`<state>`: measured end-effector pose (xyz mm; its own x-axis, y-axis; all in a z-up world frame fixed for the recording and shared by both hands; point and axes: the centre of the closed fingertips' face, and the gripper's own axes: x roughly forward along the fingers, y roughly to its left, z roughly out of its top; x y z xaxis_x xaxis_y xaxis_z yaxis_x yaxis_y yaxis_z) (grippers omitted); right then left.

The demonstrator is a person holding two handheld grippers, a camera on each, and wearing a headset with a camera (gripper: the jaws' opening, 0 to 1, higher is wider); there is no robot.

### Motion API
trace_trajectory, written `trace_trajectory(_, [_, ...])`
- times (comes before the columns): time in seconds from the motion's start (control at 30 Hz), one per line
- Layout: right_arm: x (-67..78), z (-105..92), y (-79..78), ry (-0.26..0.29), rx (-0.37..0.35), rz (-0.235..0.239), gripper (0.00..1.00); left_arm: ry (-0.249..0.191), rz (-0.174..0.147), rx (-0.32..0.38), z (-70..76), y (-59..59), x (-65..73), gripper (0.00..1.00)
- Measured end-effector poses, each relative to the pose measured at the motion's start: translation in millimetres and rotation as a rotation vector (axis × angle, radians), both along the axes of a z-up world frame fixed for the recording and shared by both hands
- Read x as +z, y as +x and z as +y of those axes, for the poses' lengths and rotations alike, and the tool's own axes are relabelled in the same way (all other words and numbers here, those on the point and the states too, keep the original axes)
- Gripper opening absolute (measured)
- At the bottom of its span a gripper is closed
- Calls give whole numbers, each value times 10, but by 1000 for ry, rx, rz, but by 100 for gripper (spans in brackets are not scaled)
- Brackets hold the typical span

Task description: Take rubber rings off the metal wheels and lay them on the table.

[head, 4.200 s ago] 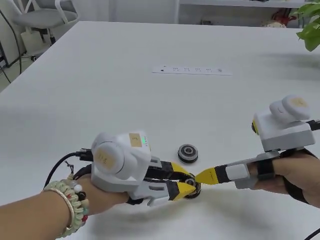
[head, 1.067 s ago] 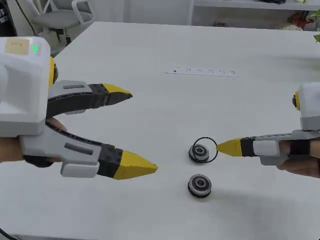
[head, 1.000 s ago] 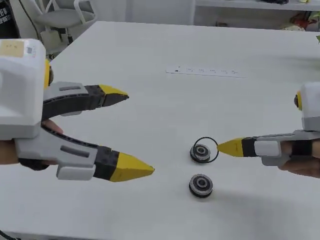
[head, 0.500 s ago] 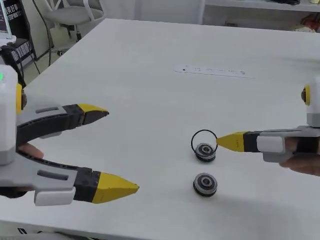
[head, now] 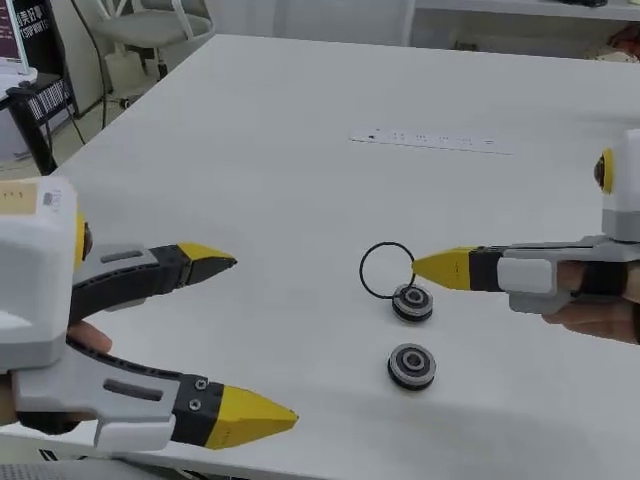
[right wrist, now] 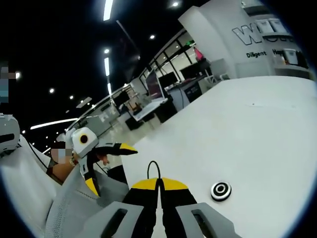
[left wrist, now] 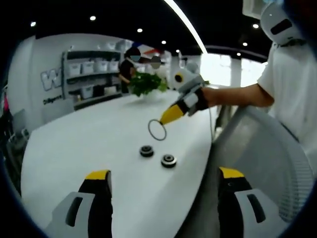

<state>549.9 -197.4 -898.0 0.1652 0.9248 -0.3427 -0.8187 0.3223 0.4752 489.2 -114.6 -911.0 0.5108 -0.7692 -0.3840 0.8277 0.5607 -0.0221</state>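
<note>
A thin black rubber ring (head: 387,270) hangs in the air just above the white table (head: 300,150), with my right gripper (head: 420,267) shut on its edge. Right below it lies a small metal wheel (head: 412,302); a second wheel (head: 411,366) with a dark rim lies nearer the front edge. My left gripper (head: 250,340) is held wide open at the left, well away from both wheels, with nothing in it. The left gripper view shows the ring (left wrist: 157,130), both wheels (left wrist: 146,151) (left wrist: 168,160) and the right gripper (left wrist: 171,115). In the right gripper view the ring (right wrist: 153,171) stands edge-on between the shut jaws, a wheel (right wrist: 221,190) to the right.
A white power strip (head: 430,142) lies flat further back on the table. An office chair (head: 150,25) stands beyond the far left corner. A green plant (left wrist: 145,83) is at the far end. The table's front edge runs close under the left gripper.
The right gripper has raised the ring clear of the upper wheel and carried it a little to the left. The open left gripper stays at the left, apart from the wheels.
</note>
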Motion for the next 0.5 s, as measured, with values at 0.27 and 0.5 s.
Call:
trace_trajectory(0.27, [-115, 195, -101, -41, 29, 5, 0, -5, 3, 16, 10, 1, -24, 90])
trace_trajectory(0.5, [-356, 328, -216, -123, 61, 25, 0, 31, 14, -7, -14, -51, -89, 89])
